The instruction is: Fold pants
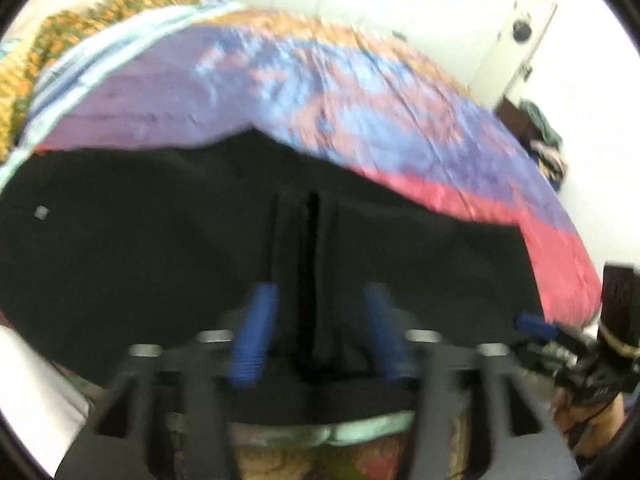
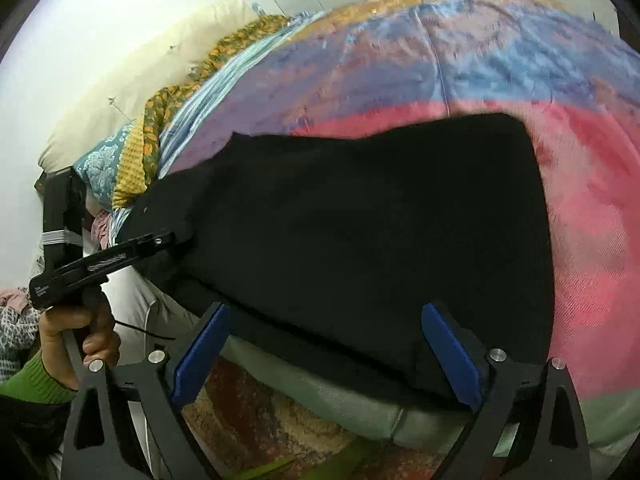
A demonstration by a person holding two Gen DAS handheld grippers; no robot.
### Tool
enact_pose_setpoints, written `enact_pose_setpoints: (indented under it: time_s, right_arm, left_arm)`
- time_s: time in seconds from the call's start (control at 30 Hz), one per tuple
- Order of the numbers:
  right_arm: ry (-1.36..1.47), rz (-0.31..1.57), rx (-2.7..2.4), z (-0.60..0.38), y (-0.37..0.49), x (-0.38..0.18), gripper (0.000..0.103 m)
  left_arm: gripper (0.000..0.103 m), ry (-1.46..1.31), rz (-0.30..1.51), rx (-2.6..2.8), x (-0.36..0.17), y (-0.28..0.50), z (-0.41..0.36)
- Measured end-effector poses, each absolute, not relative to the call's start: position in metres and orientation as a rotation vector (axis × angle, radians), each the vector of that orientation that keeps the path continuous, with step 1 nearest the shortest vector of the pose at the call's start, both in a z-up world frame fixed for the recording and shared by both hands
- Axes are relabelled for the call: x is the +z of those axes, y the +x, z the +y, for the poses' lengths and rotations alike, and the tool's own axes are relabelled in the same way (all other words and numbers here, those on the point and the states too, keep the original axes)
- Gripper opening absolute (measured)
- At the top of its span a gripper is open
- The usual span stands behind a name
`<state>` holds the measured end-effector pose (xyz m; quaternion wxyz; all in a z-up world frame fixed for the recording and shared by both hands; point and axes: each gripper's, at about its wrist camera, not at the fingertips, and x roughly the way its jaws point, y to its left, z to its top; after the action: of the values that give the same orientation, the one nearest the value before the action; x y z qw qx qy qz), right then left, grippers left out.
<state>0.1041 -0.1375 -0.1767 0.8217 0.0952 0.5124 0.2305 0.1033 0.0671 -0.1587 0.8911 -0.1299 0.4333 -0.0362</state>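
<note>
- The right gripper is holding its jaws wide apart — the near edge of the black pants lies between them, not pinched.
- The left gripper is also standing open over the dark cloth.
- The pants are lying on the colorful bedspread, looking folded at least once.
- More folding is probably waiting — nothing is being gripped right now.
</note>
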Motion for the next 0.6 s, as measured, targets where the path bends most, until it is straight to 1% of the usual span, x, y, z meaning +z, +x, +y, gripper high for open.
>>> enact_pose_setpoints:
  time_s: [0.07, 0.13, 0.17, 0.2, 0.27, 0.3, 0.4, 0.5, 0.53, 0.6]
  right_arm:
    - [0.189, 1.082, 0.488, -0.135, 0.103, -0.178, 0.097]
    - [0.177, 1.083, 0.488, -0.133, 0.103, -0.177, 0.097]
    - [0.174, 1.083, 0.488, -0.133, 0.104, -0.178, 0.098]
    - [0.174, 1.081, 0.490, -0.133, 0.103, -0.178, 0.098]
    - [0.192, 1.081, 0.496, -0.135, 0.106, -0.176, 0.097]
    - [0.220, 1.071, 0.505, -0.139, 0.107, -0.170, 0.097]
    - [0.366, 0.977, 0.569, -0.162, 0.120, -0.141, 0.097]
    - [0.467, 0.964, 0.618, -0.180, 0.158, -0.129, 0.097]
    - [0.507, 0.981, 0.627, -0.186, 0.172, -0.133, 0.097]
    - [0.552, 1.119, 0.542, -0.201, 0.205, -0.167, 0.096]
  left_arm:
    - [0.076, -0.249, 0.893, -0.054, -0.158, 0.108, 0.068]
    - [0.077, -0.217, 0.954, -0.035, -0.170, 0.121, 0.065]
    - [0.076, -0.210, 0.998, -0.039, -0.179, 0.128, 0.063]
    - [0.062, -0.203, 1.035, -0.044, -0.187, 0.133, 0.060]
    - [0.027, -0.167, 1.051, -0.053, -0.195, 0.136, 0.054]
    - [0.020, -0.142, 1.041, -0.049, -0.194, 0.135, 0.052]
    - [0.019, -0.138, 1.025, -0.064, -0.194, 0.132, 0.052]
    - [0.021, -0.150, 1.022, -0.066, -0.196, 0.132, 0.057]
    - [0.021, -0.150, 1.021, -0.066, -0.197, 0.132, 0.057]
    - [0.023, -0.142, 1.019, -0.072, -0.198, 0.133, 0.056]
